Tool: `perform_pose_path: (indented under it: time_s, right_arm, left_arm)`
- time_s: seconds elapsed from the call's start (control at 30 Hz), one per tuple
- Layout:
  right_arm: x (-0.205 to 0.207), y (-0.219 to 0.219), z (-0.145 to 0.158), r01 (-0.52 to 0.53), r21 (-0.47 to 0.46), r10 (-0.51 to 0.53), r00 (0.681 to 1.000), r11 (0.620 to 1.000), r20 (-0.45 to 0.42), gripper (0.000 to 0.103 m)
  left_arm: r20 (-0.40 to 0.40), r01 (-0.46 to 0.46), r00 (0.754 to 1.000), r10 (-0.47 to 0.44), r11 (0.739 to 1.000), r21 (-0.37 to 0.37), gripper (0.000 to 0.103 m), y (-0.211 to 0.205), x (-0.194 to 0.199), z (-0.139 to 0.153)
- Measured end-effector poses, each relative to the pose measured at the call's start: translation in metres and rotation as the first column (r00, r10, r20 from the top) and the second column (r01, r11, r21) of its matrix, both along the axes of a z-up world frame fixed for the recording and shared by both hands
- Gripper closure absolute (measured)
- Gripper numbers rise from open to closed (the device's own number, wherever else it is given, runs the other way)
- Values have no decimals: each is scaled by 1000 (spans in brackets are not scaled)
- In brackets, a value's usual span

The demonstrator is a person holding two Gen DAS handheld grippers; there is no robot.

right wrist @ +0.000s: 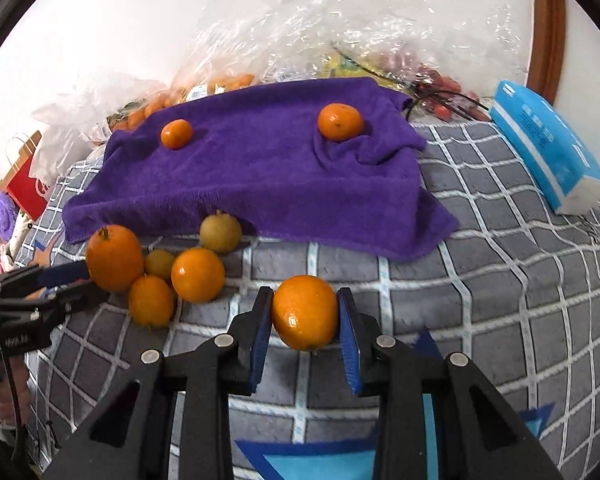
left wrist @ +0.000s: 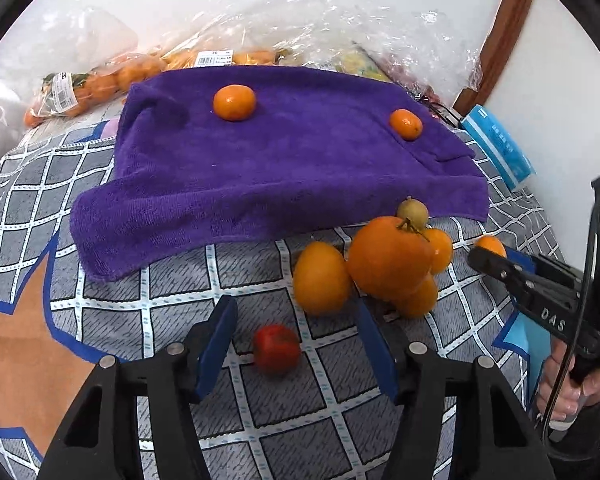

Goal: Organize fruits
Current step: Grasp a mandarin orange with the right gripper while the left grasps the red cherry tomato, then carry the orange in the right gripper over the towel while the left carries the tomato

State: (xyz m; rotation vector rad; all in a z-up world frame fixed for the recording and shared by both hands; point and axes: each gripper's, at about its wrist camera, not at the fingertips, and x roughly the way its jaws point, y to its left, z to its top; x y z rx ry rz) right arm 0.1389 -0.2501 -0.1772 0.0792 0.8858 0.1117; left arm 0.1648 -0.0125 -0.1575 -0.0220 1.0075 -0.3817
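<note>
A purple towel point(left wrist: 284, 168) point(right wrist: 260, 176) lies on the checked bedcover and bears two mandarins point(left wrist: 234, 102) point(left wrist: 405, 124) point(right wrist: 340, 122) point(right wrist: 176, 133). In front of it sits a pile of orange fruits point(left wrist: 388, 260) point(right wrist: 198, 274) with a small yellow-green fruit point(left wrist: 413, 213) point(right wrist: 220, 233). My left gripper point(left wrist: 296, 348) is open around a small red fruit point(left wrist: 277, 347) on the cover, not touching it. My right gripper point(right wrist: 305, 316) is shut on an orange point(right wrist: 305, 312); it also shows in the left wrist view point(left wrist: 490, 252).
Clear plastic bags of fruit point(left wrist: 112, 76) point(right wrist: 300, 40) lie behind the towel against the white wall. A blue tissue pack point(right wrist: 548, 144) point(left wrist: 500, 144) lies at the right. A red bag point(right wrist: 26, 184) stands at the far left.
</note>
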Motion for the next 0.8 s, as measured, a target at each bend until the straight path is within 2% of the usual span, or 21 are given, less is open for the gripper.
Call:
perform_pose_path:
  time_s: [0.23, 0.37, 0.47, 0.63, 0.67, 0.8]
  right_arm:
    - [-5, 0, -2, 11, -3, -11, 1000, 1000, 8, 71]
    - [-7, 1, -1, 12, -5, -12, 1000, 1000, 9, 71]
    - [-9, 3, -2, 12, -16, -11, 1000, 1000, 8, 71]
    - [-13, 6, -1, 7, -12, -7, 1000, 1000, -10, 71]
    - [-15, 6, -1, 6, -15, -7, 1000, 1000, -11, 71]
    - [-23, 11, 6, 0, -19, 0, 1000, 1000, -5, 71]
  left_arm:
    - [3, -32, 999, 32, 999, 11, 45, 13, -10, 0]
    - [3, -51, 999, 51, 999, 2, 59, 18, -15, -3]
    - [4, -57, 998, 57, 998, -15, 63, 19, -15, -3]
    - [13, -71, 997, 71, 997, -8, 74, 22, -15, -3]
    - [10, -71, 997, 71, 997, -25, 81, 24, -14, -3]
    - [-10, -70, 998, 69, 996, -61, 80, 26, -15, -2]
